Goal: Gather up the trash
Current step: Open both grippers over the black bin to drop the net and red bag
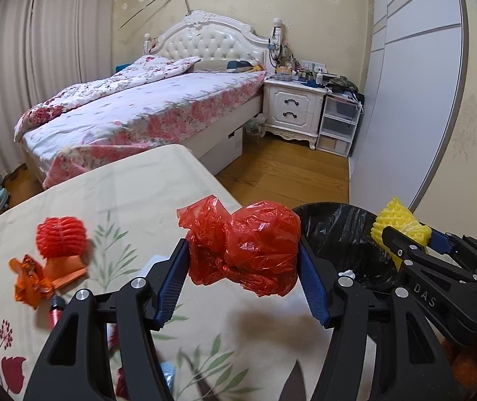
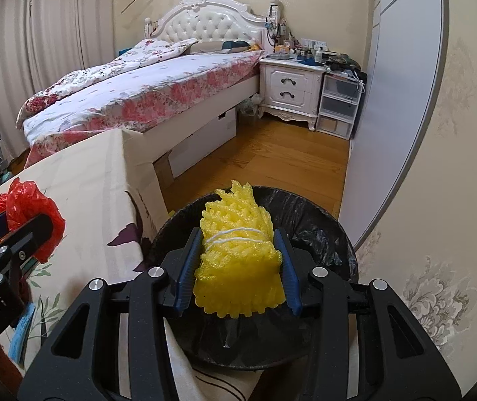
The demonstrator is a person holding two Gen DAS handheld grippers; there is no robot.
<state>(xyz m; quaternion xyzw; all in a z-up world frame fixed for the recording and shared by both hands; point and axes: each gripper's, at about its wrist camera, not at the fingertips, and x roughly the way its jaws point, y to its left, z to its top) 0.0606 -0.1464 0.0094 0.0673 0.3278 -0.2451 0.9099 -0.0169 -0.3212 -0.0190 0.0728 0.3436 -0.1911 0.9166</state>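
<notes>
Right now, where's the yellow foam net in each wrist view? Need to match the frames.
Left wrist view: yellow foam net at right edge, held in the right claw above the black-lined bin.
Right wrist view: net at centre, between the claw's blue pads, over the same bin.
Shared landmark: white nightstand beside the bed.

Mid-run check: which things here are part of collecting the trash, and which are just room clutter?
Part of the job:
- red plastic bag, held in left tool
- yellow foam net, held in right tool over the bin
- red foam net on the table
- orange wrapper

Just lying about:
- bed
- nightstand
- curtains
</notes>
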